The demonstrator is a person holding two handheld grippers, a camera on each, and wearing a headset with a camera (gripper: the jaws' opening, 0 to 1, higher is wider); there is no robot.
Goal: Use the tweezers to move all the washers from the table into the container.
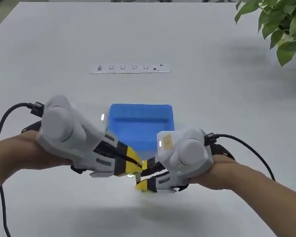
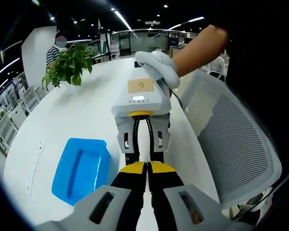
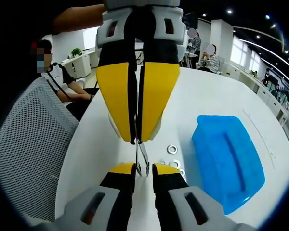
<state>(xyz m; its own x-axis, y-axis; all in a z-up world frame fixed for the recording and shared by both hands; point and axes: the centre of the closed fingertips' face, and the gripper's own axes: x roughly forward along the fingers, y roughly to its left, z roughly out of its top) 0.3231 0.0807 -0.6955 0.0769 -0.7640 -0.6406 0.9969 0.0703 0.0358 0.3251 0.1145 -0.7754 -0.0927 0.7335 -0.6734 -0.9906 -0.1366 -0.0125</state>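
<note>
The left tongs (image 2: 148, 167) are pressed together, and in the right gripper view they pinch the upper part of the tweezers (image 3: 140, 154), whose thin tips hang down from them. Those tips sit in the narrow gap of the right tongs (image 3: 143, 168). Whether these squeeze the metal or merely stand around it, I cannot tell.

Three washers (image 3: 172, 149) lie flat on the white surface (image 3: 202, 96), just right of the tips and just beside the blue container (image 3: 226, 154).

The main risk, as I judge it, is the shared hold. If one pair lets go before the other has a firm pinch, the tweezers may twist or drop onto the washers and scatter them. A crooked hold would leave the tips misaligned, and a thin flat washer would likely slide away on the smooth surface instead of lifting. Pressing too hard could make one spring out sideways. The container wall stands close, so a swing could knock it or push a washer under its edge.
</note>
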